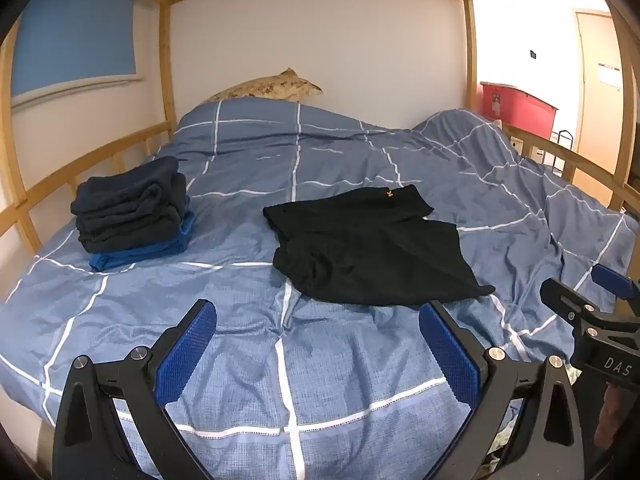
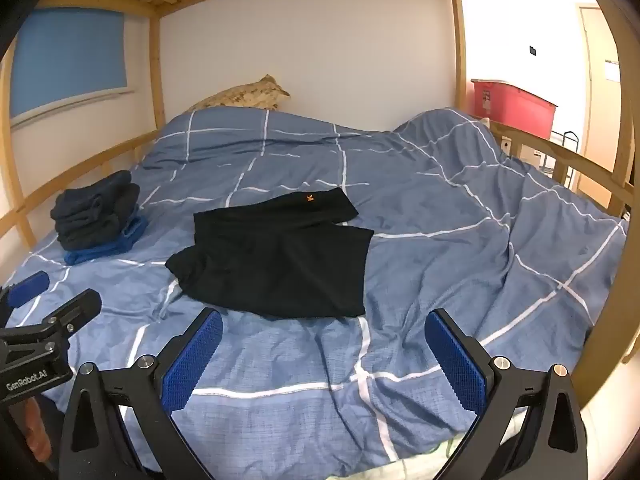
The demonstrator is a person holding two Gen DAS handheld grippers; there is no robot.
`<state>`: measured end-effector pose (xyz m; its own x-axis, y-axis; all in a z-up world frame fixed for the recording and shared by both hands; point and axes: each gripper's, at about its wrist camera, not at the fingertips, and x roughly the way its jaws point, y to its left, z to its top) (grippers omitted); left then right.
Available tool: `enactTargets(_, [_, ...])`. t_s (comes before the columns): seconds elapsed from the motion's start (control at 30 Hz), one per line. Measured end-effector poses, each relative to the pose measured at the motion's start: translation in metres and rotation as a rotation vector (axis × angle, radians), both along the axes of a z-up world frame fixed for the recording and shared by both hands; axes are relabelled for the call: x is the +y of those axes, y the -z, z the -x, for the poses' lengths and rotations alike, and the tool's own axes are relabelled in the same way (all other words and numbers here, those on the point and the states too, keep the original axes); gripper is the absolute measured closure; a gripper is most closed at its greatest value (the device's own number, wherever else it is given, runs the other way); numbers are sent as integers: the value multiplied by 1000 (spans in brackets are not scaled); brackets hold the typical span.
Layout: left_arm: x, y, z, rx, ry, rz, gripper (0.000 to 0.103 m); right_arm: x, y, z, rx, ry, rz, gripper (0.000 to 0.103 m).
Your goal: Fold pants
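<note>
While the folded stack [image 1: 132,210] sits well off to our left on the duvet [image 1: 320,360], the black pants [image 1: 372,248] lie loosely doubled mid-bed, ahead of both tools. Our left gripper [image 1: 316,348] hangs wide and empty, short of the near hem; our right gripper [image 2: 324,350] is likewise spread. We judge it best to pinch both near corners together, lifting evenly before folding away.

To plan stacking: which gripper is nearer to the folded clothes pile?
Left. The left gripper hovers over the duvet nearer the pile; the right gripper is farther to the right.
</note>
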<state>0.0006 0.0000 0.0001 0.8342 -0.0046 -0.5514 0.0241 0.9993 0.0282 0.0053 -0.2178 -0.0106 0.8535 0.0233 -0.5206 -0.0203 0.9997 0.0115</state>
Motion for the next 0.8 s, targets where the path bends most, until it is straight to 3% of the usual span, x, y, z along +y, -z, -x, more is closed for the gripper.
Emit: enactTargets(0.8, [1, -13, 6, -45, 9, 31, 0, -2, -6, 4, -19, -6, -9, 1])
